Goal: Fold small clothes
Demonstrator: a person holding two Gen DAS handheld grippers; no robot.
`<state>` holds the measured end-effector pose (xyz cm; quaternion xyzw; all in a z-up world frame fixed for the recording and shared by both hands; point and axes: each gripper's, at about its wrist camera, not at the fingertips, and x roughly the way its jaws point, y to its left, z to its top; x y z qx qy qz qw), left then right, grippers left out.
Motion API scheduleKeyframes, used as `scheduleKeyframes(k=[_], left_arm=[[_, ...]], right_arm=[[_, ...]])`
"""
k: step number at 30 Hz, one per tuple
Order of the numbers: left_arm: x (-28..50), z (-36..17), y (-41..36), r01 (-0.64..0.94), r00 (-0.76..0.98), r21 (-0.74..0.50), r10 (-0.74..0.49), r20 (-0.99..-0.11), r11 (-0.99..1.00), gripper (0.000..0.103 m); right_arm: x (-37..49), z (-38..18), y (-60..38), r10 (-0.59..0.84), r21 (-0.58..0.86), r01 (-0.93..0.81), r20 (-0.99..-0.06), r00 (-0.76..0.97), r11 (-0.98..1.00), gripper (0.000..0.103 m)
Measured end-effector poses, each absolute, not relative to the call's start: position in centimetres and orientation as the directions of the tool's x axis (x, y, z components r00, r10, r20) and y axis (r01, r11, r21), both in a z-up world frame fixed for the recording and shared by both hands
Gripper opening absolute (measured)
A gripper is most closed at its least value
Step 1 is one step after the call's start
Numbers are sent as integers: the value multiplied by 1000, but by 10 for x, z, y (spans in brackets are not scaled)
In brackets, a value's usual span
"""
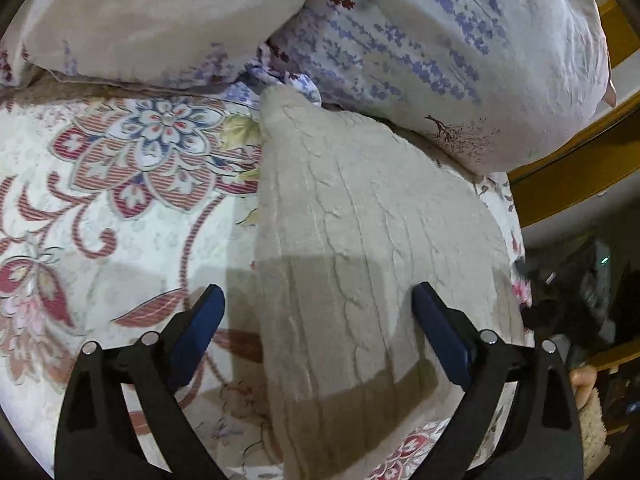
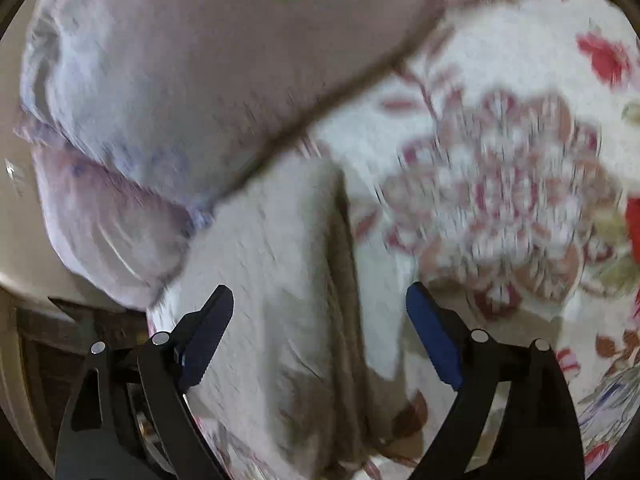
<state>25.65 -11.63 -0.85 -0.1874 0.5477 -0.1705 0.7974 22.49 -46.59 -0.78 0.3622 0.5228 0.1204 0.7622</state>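
A beige cable-knit garment (image 1: 360,248) lies folded in a long strip on the floral bedspread (image 1: 100,208), its far end by the pillows. My left gripper (image 1: 318,300) is open above its near part, with one finger over the bedspread and the other over the knit. In the blurred right wrist view the same garment (image 2: 280,280) runs down the middle with a raised fold along its right side. My right gripper (image 2: 320,300) is open above it and holds nothing.
Two pillows (image 1: 440,40) with a blue and red print lie at the head of the bed; they also show in the right wrist view (image 2: 180,80). A wooden bed frame (image 1: 580,168) and dark clutter (image 1: 580,300) lie beyond the bed's right edge.
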Motion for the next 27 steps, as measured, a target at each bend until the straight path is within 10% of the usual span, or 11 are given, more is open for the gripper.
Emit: scheduleKeyframes(k=[2, 4, 7, 11, 18, 24, 27], left_arm=[[259, -13, -119, 52, 343, -519, -503, -793, 853, 94], [258, -15, -122, 72, 350, -561, -547, -760, 825, 75], [255, -13, -115, 78, 374, -603, -584, -721, 794, 43], [240, 15, -85, 177, 394, -639, -649, -651, 749, 37], [217, 17, -29, 135, 472, -334, -357, -806, 933, 63], [170, 41, -6, 142, 574, -256, -291, -765, 956, 86], [148, 43, -16, 128, 586, -215, -248, -771, 968, 101]], right_arm=[[219, -13, -461, 581, 688, 171, -699, 417, 705, 79], [216, -22, -452, 663, 748, 153, -648, 374, 646, 38], [215, -19, -445, 657, 750, 129, -637, 403, 649, 30], [212, 11, -410, 684, 765, 5, -579, 443, 644, 27], [210, 5, -337, 537, 569, -24, -760, 368, 822, 43], [154, 63, -325, 602, 619, -180, -585, 544, 765, 65], [145, 43, -298, 584, 559, -205, -674, 452, 804, 68]])
